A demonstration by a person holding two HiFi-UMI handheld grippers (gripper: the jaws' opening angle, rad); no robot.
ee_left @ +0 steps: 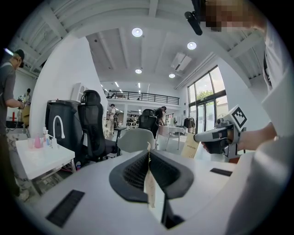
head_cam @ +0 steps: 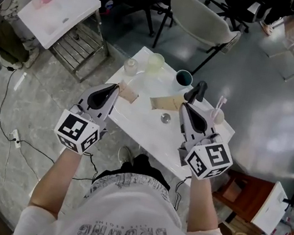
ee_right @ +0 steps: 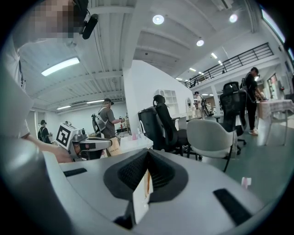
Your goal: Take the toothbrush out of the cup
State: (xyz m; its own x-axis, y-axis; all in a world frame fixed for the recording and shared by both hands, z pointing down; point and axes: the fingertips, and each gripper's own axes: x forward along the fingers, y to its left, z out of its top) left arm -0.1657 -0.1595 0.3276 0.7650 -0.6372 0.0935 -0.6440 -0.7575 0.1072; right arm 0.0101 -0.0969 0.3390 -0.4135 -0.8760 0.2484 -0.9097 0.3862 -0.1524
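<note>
Clenching on nothing, the dark ribbed jaws of the left gripper (head_cam: pixel 116 87) and the right gripper (head_cam: pixel 183 105) are pressed together, both held over the small square white table (head_cam: pixel 145 128). Just right of the right gripper, the slim white toothbrush (head_cam: pixel 220 105) stands tilted in a pale translucent cup (head_cam: pixel 218 118) by the table's right corner.

Shirt (head_cam: pixel 124 217) print reads "DRAWING" (upside down in head view); paper bag (ee_left: pixel 189 146) lettering too small.
</note>
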